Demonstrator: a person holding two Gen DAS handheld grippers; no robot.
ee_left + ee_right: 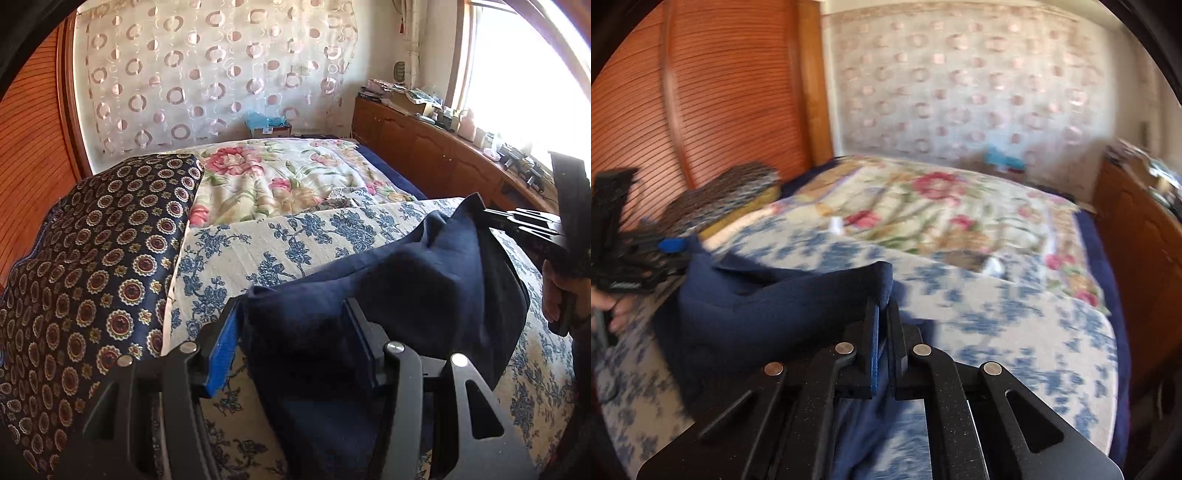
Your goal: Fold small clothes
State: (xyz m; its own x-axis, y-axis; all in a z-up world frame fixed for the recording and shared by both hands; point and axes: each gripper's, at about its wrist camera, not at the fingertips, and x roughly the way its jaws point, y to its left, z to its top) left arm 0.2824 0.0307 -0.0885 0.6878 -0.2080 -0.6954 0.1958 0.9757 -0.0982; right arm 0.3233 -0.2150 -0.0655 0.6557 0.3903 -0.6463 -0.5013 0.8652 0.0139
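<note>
Two grippers are seen over one bed (236, 254), both angled downward. One navy cloth (406, 280) is stretched crosswise between them, above the blue-flowered cover. Left gripper (295, 332): jaws half-open, cloth bunched between. Right gripper (882, 325): jaws pinched closed on a cloth corner.

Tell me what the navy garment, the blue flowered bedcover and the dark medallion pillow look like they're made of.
Navy garment: soft matte knit, likely cotton; it drapes limply with rounded folds. Blue flowered bedcover: coarse woven cotton by the look, its grainy weave showing. Dark medallion pillow: smooth, faintly glossy printed fabric, perhaps satin or polyester.
</note>
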